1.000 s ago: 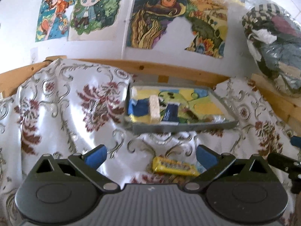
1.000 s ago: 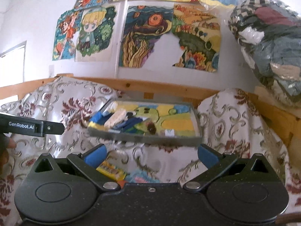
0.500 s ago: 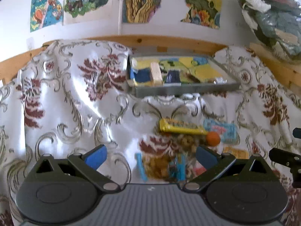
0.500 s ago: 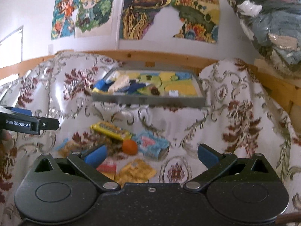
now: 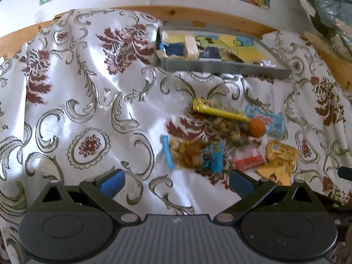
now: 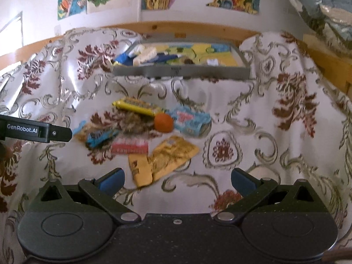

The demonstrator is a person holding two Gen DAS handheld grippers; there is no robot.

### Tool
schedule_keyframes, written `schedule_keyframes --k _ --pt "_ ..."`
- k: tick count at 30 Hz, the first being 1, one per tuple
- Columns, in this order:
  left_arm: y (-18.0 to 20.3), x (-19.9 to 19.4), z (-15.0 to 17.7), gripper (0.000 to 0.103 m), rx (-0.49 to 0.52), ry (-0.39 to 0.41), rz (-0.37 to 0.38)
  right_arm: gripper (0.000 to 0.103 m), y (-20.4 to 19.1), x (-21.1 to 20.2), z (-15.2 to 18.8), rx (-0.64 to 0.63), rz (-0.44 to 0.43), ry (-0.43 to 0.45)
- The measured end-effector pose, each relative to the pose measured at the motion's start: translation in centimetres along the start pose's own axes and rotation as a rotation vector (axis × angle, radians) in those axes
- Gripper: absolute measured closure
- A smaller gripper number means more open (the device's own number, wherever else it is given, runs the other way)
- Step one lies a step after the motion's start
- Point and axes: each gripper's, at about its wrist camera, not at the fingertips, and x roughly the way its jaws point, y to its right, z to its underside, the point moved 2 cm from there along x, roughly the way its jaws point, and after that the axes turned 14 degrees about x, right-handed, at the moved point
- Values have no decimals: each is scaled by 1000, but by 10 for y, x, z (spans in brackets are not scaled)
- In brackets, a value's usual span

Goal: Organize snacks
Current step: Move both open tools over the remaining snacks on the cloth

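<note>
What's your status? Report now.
Left gripper open, empty. Right gripper open, empty. Snack pile loose on cloth, short of gray tray. Nothing blocking.

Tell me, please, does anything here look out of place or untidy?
Yes. Several snacks lie loose on the cloth in front of the grey tray: a yellow bar, an orange ball and crumpled yellow packets, overlapping in a heap, not in the tray.

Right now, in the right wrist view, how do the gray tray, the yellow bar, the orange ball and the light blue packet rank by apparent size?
Largest to smallest, as they look:
1. gray tray, though farthest away
2. light blue packet and yellow bar: too close to rank; the bar is longer but thinner
3. orange ball
</note>
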Motion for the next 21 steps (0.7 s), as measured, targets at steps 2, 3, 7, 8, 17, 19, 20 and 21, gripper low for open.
schedule_keyframes --k 2,3,7,8,17,19,20,21 --pt "2 1 1 0 9 -7 3 1 -1 3 2 0 2 -19" --pt "2 1 2 0 14 -8 5 1 -1 4 2 0 4 -23" --pt "5 2 3 0 28 -16 10 1 -2 7 4 -3 7 -36" --pt "5 3 3 0 29 -17 12 1 -3 7 5 -4 8 -40" --pt "3 5 3 0 22 -17 8 1 -4 12 5 -8 14 -54" --pt "2 6 2 0 21 -13 6 1 -5 13 5 -10 15 -57" --pt "1 7 2 0 20 -11 5 1 -5 14 5 -11 16 -57" --pt "1 7 1 0 20 -8 4 1 -5 15 5 -11 18 -58"
